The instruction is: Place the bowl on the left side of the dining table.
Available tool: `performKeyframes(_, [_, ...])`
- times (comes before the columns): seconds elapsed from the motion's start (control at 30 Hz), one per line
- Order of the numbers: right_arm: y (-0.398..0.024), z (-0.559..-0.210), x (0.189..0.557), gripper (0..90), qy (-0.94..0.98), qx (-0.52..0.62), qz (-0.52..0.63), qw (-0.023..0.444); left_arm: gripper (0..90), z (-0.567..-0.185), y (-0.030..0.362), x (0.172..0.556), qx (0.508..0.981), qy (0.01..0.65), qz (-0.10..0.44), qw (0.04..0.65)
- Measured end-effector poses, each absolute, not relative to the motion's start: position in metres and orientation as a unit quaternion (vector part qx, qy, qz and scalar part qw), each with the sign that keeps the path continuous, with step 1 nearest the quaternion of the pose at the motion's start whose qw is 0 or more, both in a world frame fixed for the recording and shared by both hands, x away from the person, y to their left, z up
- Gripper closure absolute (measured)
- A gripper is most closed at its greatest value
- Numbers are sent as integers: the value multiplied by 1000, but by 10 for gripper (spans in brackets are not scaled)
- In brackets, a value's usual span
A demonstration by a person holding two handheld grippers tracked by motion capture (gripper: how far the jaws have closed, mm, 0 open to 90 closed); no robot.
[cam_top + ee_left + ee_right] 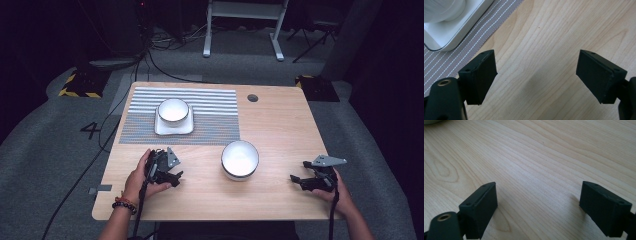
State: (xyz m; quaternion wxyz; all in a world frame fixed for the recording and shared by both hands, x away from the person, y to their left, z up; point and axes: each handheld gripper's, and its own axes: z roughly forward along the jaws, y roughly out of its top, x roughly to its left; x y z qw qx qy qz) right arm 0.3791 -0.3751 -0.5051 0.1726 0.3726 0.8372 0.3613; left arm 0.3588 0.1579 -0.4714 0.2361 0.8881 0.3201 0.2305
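The counter (280,130) carried a striped mat (210,112) toward its far left corner. On the mat a square plate (162,131) had been set, with a bowl (173,110) already resting in it, so that part of the work was judged done. A second bowl (240,159) was seen on bare wood near the middle of the near edge, apart from the mat and untouched; moving it was judged to be what remained. The left hand-held gripper (172,176) was held low near the near left corner, just off the mat, its jaws spread wide with nothing between them. The right hand-held gripper (298,181) was held by the near right corner, likewise wide and empty, well apart from the second bowl.
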Motion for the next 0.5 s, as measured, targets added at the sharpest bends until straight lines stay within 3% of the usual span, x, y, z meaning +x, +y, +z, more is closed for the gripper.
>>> performKeyframes(0.5, [-375,-505,379,147,837,373,361,173,166,-481,162,342,883,328,225,248])
